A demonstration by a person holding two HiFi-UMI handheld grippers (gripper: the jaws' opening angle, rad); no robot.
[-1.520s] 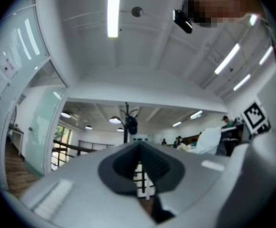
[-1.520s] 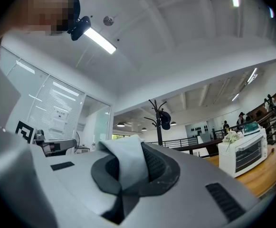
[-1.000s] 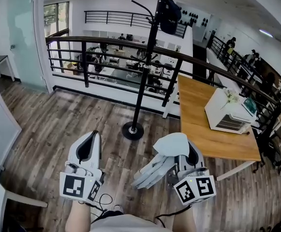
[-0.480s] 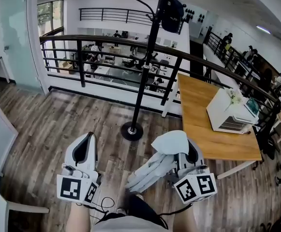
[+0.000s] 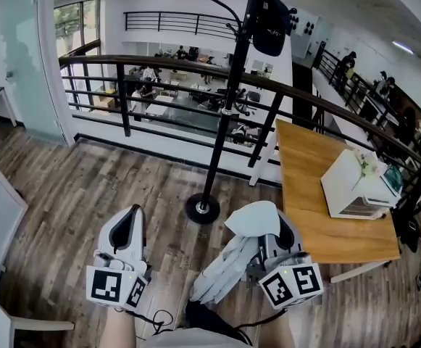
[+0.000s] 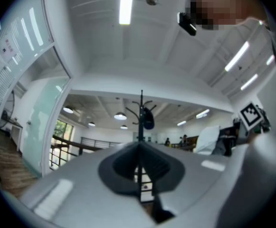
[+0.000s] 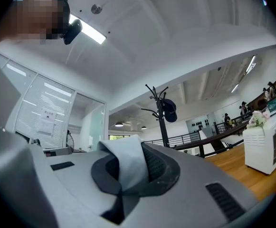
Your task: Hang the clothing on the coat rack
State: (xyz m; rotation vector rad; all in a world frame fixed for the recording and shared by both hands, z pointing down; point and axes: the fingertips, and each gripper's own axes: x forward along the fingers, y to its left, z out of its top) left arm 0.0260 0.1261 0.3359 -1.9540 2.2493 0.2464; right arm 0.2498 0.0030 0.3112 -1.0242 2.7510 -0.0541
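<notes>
My right gripper [image 5: 267, 222] is clamped on the pale garment [image 5: 224, 267], with a fold poking up between the jaws and the rest drooping toward my legs. My left gripper [image 5: 129, 222] is closed on nothing. The rack [image 5: 223, 129] stands ahead by the railing [image 5: 159, 67] (a dark cap [image 5: 270, 24] hangs up top), well apart from the garment, with the table [image 5: 319, 201] to its right

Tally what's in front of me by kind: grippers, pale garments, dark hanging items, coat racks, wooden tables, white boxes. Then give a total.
Grippers: 2, left gripper and right gripper
Pale garment: 1
Dark hanging item: 1
Coat rack: 1
Wooden table: 1
White box: 1
Total: 7
</notes>
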